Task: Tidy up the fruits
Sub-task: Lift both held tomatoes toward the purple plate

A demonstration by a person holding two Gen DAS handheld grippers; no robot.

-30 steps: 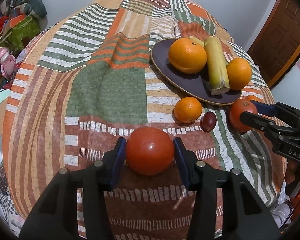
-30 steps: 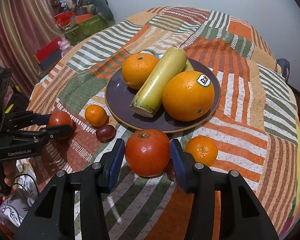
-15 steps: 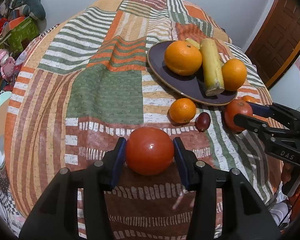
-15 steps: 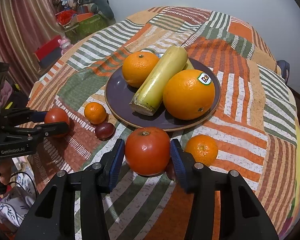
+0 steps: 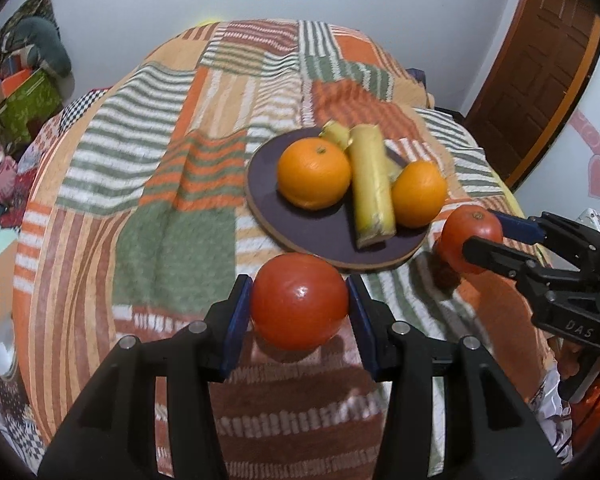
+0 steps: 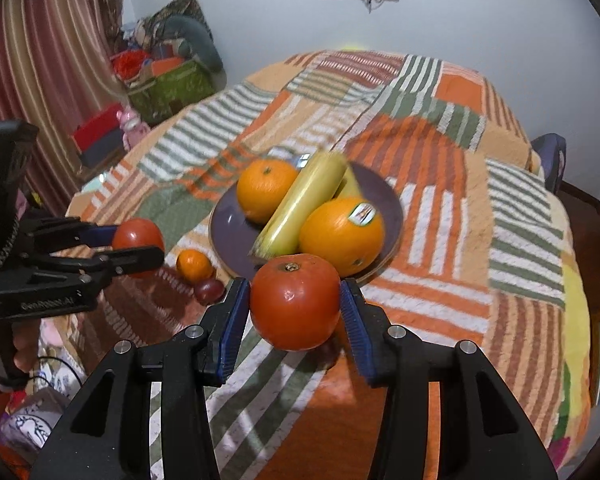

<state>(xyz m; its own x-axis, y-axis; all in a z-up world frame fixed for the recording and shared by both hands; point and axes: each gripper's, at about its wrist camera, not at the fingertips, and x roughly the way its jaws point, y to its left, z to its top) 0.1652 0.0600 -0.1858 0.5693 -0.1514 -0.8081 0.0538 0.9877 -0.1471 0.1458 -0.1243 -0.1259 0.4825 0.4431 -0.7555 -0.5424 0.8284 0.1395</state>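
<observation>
Two red tomatoes, each clamped between blue pads above the patchwork bedspread (image 5: pixel 172 184). The left gripper (image 5: pixel 300 312) grips one tomato (image 5: pixel 300 300); the right gripper (image 6: pixel 294 312) grips the other tomato (image 6: pixel 294 300), stem scar up. Beyond lies a dark plate (image 6: pixel 228 236) bearing two oranges and a yellow-green stalk (image 6: pixel 300 204). A small mandarin (image 6: pixel 194 266) and a dark plum (image 6: pixel 209 290) lie beside the plate.

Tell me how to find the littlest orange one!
Find the dark round plate on the striped cloth. Just off its near left edge lies a small orange, with a dark red fruit right beside it. It is much smaller than the two oranges on the plate, and no gripper holds it.
</observation>
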